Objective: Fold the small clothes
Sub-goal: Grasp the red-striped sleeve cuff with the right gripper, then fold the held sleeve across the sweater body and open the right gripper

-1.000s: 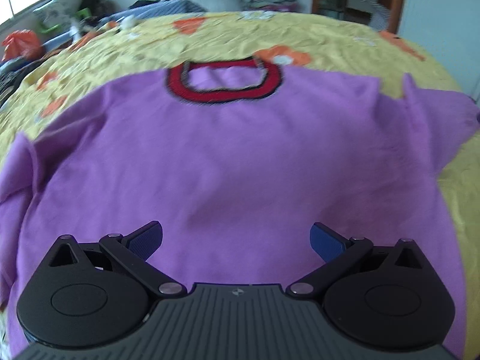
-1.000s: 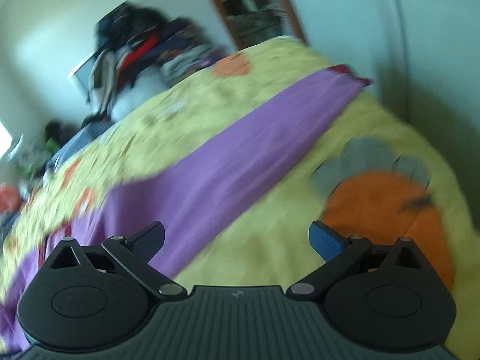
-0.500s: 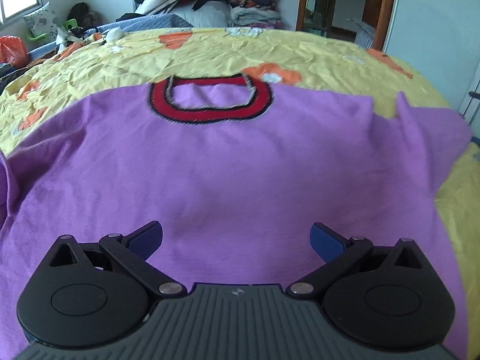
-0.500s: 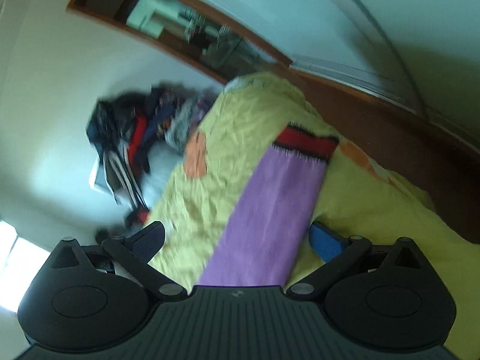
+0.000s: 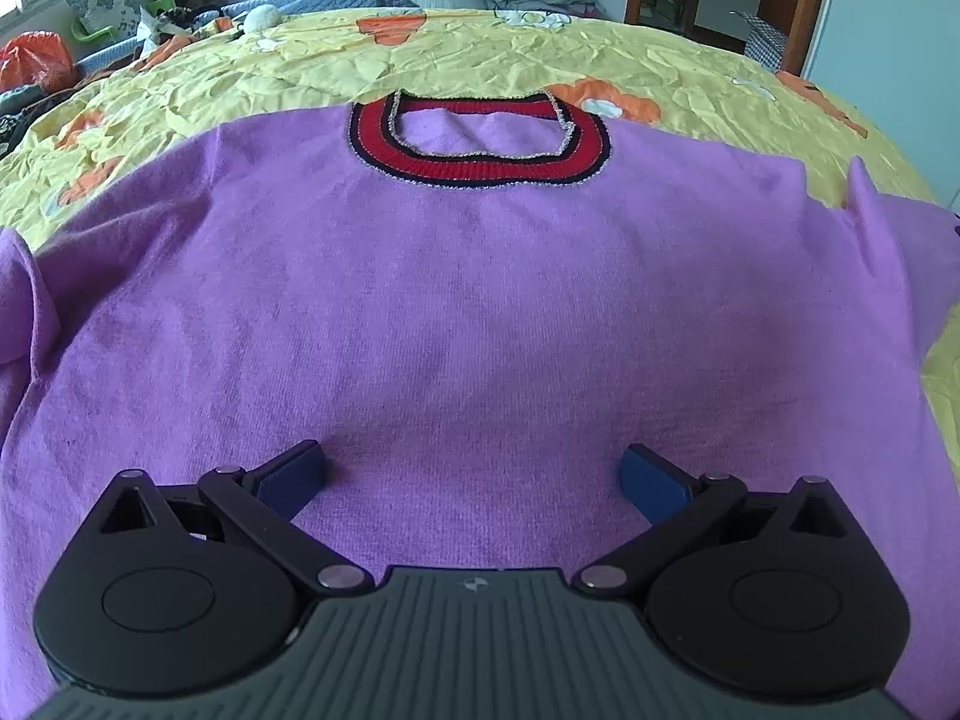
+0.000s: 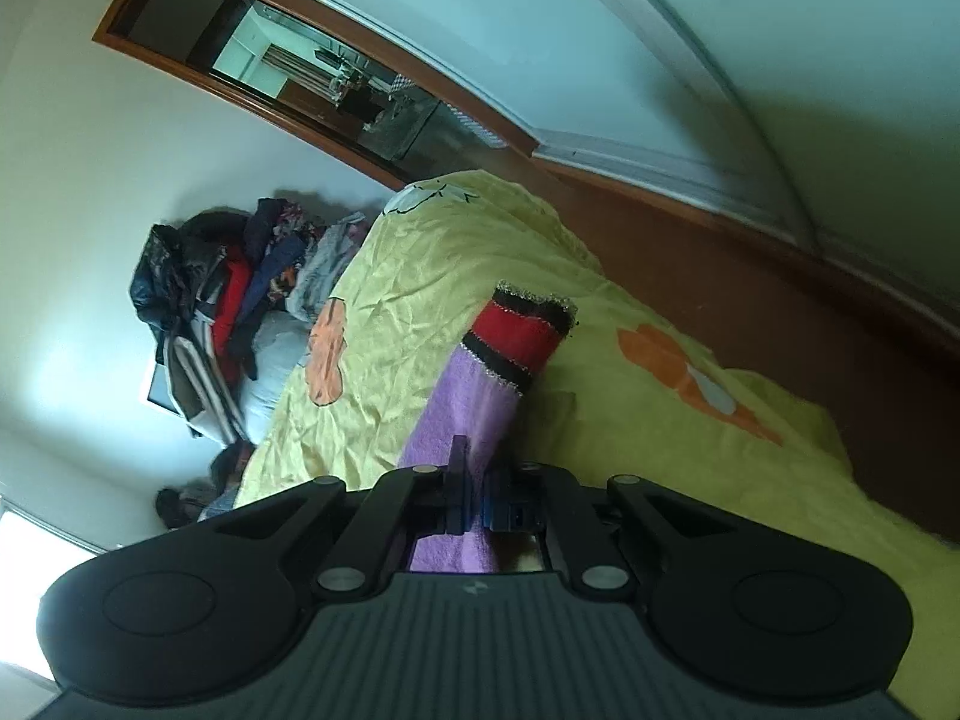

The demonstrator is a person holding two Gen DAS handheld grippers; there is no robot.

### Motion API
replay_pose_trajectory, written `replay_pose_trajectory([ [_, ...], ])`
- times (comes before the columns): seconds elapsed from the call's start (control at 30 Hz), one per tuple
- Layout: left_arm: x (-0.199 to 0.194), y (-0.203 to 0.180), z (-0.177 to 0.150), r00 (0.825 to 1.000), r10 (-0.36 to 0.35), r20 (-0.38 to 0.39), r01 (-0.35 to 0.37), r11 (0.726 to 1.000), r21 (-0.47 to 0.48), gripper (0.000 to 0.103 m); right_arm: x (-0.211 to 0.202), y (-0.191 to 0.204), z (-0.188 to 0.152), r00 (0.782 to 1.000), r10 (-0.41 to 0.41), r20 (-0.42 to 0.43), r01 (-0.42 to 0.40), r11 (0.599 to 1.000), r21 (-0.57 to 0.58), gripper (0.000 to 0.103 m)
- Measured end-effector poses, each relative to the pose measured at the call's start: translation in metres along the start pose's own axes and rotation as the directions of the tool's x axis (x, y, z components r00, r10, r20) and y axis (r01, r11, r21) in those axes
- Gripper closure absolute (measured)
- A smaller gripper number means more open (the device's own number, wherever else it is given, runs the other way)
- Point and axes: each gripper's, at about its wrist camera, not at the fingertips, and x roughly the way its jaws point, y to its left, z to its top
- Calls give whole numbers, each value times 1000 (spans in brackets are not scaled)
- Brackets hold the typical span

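A purple sweater [image 5: 480,300] lies flat on the yellow bedspread [image 5: 540,54]. The right gripper [image 6: 477,510] has just closed, clamped on the sleeve [image 6: 474,396]; the left gripper [image 5: 474,474] hovers with jaws apart over the hem. First fold: next, I'd say, carry the sleeve across the body.

Left wrist looks steeply down, close over the sweater [image 5: 480,300]; right view rolled, possibly sideways.

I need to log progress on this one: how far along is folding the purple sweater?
Early. Done: purple sweater is spread flat on the yellow bedsheet. In hand: right gripper has just closed on the sleeve; left gripper hovers open over the body. Left: every fold.
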Motion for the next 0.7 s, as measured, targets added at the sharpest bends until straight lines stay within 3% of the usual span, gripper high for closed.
replay_pose_trajectory([
  [0.13, -2, -1, -11, 997, -9, 77, 7, 1000, 21, 0, -22, 20, -10, 999, 10, 38, -8, 999, -50, 100],
  [0.3, -17, 10, -9, 998, -46, 30, 45, 999, 30, 0, -71, 54, -11, 993, 17, 114, 0, 988, -152, 100],
  [0.47, -47, 48, -26, 997, -16, 79, 20, 999, -46, 0, -110, 92, -2, 982, -1, 187, 49, 967, -251, 100],
  [0.7, -84, 100, -54, 994, 38, 105, -32, 998, -58, 0, -144, 141, -13, 962, -41, 271, 136, 930, -343, 100],
])
